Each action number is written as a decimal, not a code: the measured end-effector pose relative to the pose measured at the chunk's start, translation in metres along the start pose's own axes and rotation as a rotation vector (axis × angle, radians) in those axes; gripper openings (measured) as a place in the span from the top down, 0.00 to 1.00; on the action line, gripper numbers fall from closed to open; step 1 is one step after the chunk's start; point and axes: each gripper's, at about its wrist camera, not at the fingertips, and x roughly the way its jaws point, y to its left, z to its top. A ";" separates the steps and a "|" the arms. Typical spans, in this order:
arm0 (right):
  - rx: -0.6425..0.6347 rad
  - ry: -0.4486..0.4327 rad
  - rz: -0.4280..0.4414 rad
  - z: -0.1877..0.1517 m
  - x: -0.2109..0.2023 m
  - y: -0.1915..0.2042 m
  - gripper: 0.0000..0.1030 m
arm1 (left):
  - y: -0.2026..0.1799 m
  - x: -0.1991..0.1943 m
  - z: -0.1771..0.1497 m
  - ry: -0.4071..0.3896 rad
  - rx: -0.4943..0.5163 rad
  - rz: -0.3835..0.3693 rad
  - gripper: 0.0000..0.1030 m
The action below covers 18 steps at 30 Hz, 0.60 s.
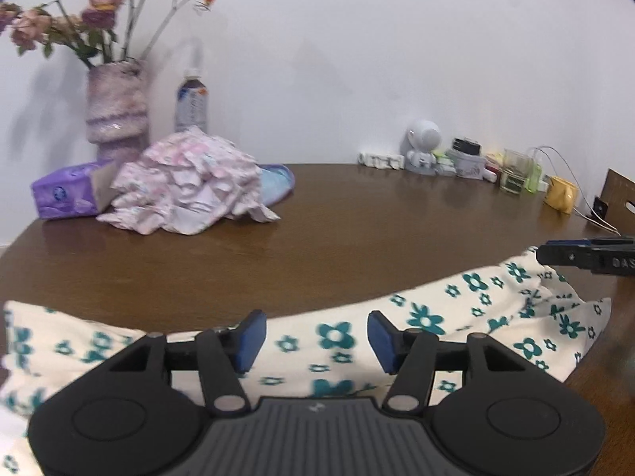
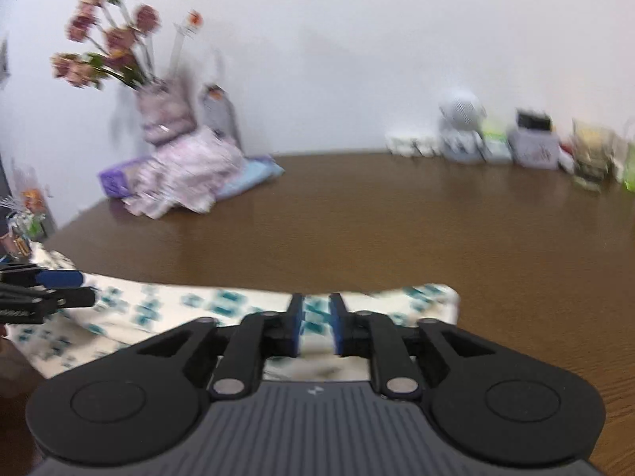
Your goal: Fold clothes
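Jaws: your left gripper [image 1: 313,339] stands wide apart, nothing pinched; right gripper [image 2: 316,325] is narrow but released, pads clear of cloth. Floral garment [image 1: 397,329] lies flat along the near edge of the surface [image 1: 357,230], long axis side to side, ends pointing left and right. Risk: it looks to overhang that edge, so a snagging pad could drag it off or undo the fold. Crumpled pink garment [image 1: 186,186] waits far left.

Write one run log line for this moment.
left claw: open | right claw: open | cream garment with teal flowers: flat on brown wooden table
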 end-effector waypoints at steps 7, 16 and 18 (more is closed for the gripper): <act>-0.003 0.027 0.047 -0.002 0.019 0.053 0.69 | 0.018 0.000 -0.012 0.052 -0.012 0.030 0.55; 0.007 0.114 0.007 -0.021 0.045 0.060 0.74 | 0.046 -0.008 -0.023 0.040 -0.059 0.022 0.61; -0.010 0.107 0.001 -0.023 0.045 0.061 0.74 | 0.053 -0.014 -0.023 0.031 -0.067 0.020 0.61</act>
